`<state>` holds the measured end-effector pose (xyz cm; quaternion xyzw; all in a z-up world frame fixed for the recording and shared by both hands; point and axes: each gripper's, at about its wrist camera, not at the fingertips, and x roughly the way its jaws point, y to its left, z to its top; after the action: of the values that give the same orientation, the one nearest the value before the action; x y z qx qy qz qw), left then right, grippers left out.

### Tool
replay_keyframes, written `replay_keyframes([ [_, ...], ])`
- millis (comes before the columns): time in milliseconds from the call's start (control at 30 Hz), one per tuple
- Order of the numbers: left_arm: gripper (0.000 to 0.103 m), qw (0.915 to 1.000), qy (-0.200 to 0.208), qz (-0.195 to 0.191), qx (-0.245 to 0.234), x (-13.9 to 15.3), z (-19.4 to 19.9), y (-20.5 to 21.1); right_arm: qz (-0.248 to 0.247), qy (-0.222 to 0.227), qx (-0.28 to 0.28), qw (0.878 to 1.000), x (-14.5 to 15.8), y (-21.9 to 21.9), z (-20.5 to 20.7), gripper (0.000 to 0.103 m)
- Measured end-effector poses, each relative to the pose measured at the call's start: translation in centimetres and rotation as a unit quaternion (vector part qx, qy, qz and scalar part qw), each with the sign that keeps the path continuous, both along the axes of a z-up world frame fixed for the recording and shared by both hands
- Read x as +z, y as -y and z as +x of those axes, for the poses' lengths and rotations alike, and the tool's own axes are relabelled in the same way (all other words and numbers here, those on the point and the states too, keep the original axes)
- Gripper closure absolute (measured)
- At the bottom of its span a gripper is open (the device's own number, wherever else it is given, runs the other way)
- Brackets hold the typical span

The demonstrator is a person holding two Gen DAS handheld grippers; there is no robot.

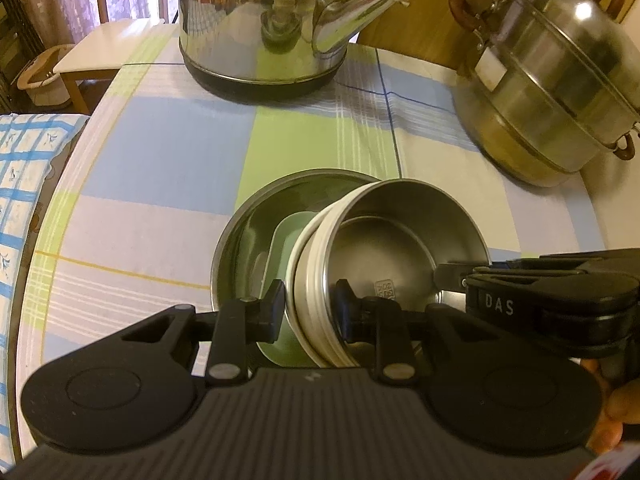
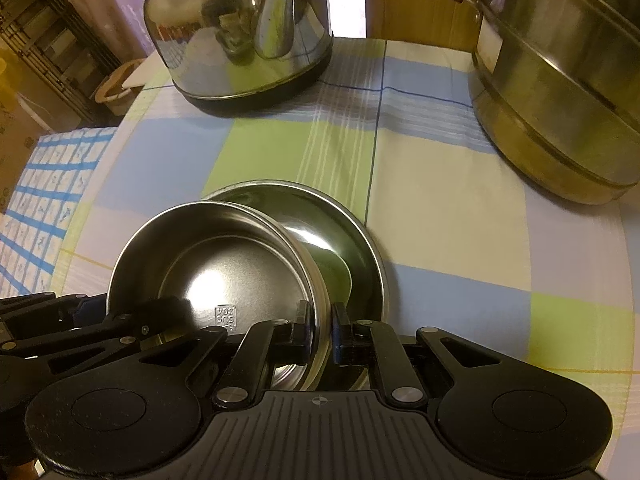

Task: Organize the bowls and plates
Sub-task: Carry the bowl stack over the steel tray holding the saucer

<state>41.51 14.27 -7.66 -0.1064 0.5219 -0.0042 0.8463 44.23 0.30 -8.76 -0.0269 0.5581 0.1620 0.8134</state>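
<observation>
A small steel bowl (image 1: 392, 240) with a pale ribbed outer wall hangs tilted over a wider steel plate (image 1: 256, 216) that lies on the checked cloth. My left gripper (image 1: 310, 308) is shut on the bowl's near-left rim, one finger inside and one outside. My right gripper (image 2: 320, 330) is shut on the same bowl (image 2: 208, 264) at its right rim. The plate (image 2: 352, 236) shows behind and under the bowl. The right gripper's body (image 1: 552, 292) also shows at the right in the left wrist view.
A shiny steel kettle (image 1: 272, 20) stands at the back of the table. A large steel steamer pot (image 1: 552, 92) with brown handles stands at the back right. The table's left edge (image 1: 60, 208) drops to a blue-checked cushion (image 1: 24, 184).
</observation>
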Motion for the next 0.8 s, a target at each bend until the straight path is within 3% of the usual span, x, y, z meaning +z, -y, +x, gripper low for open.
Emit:
replay_keyframes([
  [800,0.079,0.9996,-0.027,-0.007,0.007,-1.6,1.6,-0.7,-0.004,-0.023,0.0,1.0,-1.8,-0.7,1.4,0.093],
])
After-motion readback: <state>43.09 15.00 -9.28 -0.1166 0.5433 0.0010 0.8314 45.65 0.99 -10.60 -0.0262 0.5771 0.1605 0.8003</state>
